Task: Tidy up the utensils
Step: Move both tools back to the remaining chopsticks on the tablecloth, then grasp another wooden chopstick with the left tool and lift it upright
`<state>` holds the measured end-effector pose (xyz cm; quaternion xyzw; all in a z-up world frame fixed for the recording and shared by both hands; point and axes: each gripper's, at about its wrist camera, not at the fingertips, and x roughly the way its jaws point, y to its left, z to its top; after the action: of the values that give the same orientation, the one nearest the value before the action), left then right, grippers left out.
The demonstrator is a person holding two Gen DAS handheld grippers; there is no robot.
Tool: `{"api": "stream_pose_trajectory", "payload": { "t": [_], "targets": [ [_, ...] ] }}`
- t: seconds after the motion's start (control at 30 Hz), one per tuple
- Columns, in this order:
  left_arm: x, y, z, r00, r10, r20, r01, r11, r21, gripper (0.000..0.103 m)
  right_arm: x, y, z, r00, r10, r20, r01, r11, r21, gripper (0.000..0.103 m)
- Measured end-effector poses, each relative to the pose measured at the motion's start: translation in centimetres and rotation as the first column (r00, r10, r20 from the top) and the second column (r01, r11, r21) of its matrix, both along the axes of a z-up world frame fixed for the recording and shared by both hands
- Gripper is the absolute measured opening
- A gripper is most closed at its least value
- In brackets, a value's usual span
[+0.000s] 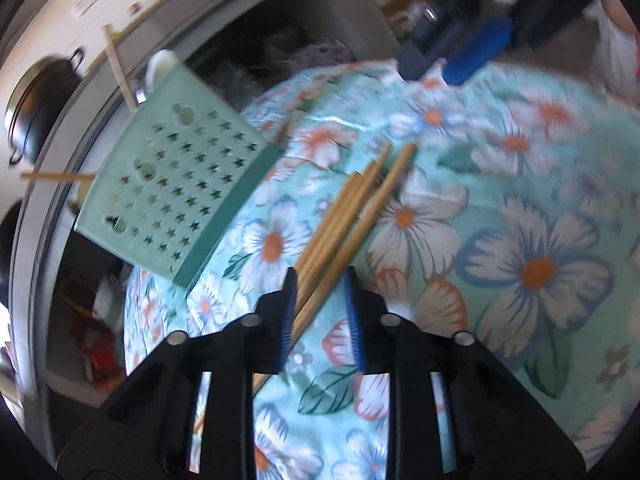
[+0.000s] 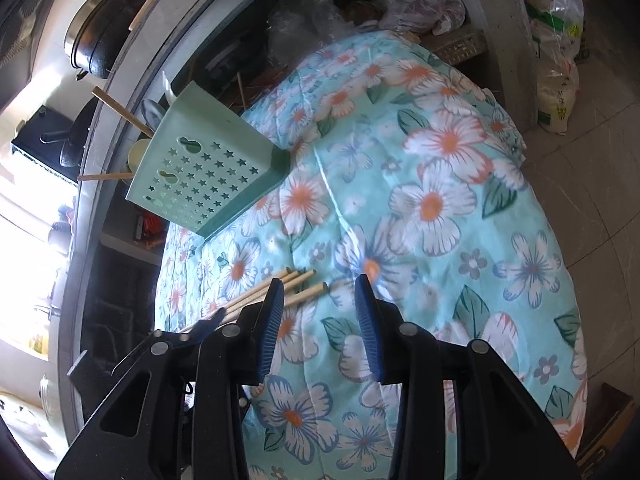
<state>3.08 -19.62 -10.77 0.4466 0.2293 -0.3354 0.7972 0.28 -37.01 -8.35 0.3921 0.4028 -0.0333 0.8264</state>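
Several wooden chopsticks (image 1: pixel 360 208) lie in a bundle on the floral cloth (image 1: pixel 520 240). My left gripper (image 1: pixel 321 276) is shut on their near part, and the bundle fills the gap between the blue pads. In the right wrist view the same chopsticks (image 2: pixel 298 276) end just left of my right gripper (image 2: pixel 319 282). That gripper is open over the cloth (image 2: pixel 440 200), with one stick's tip poking into its gap, untouched. A pale green holder (image 1: pixel 172 184) with star holes leans at the cloth's far left edge (image 2: pixel 200 176), wooden handles (image 2: pixel 120 106) sticking out of it.
A black lidded pot (image 2: pixel 104 24) sits on a grey ledge behind the holder. Dark clutter and plastic bags (image 2: pixel 420 4) fill the space beyond the cloth. A rice sack (image 2: pixel 558 80) stands on the tiled floor at right. Blurred blue-black gear (image 1: pixel 480 36) shows top right.
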Motion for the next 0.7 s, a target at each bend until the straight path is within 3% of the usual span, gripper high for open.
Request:
{"api": "stream_pose_trajectory", "payload": {
  "t": [0.23,0.37,0.5,0.6,0.7],
  "targets": [
    [-0.9,-0.5,-0.8,0.995,-0.056,0.081,0.051,0.996,0.067,0.011,-0.2,-0.3,-0.2,1.000,-0.014,0.013,0.014,1.000,0.017,0.036],
    [-1.5,-0.2,-0.5,0.995,-0.054,0.079,0.047,0.995,0.084,0.011,-0.5,-0.4,-0.4,1.000,-0.017,0.014,0.017,1.000,0.023,0.036],
    [-2.2,1.0,0.2,0.999,-0.034,0.032,0.031,0.995,0.097,0.010,-0.8,-0.4,-0.4,1.000,-0.024,0.015,0.023,0.999,0.024,0.036],
    [-2.4,2.4,0.6,0.999,0.003,-0.049,0.002,0.995,0.103,0.010,-1.0,-0.4,-0.2,0.999,-0.027,0.021,0.026,0.999,0.020,0.036],
    [-2.4,3.4,1.1,0.996,0.011,-0.085,-0.005,0.997,0.079,0.015,-1.0,-0.4,-0.4,0.999,-0.029,0.017,0.028,0.999,0.025,0.036]
  ]
}}
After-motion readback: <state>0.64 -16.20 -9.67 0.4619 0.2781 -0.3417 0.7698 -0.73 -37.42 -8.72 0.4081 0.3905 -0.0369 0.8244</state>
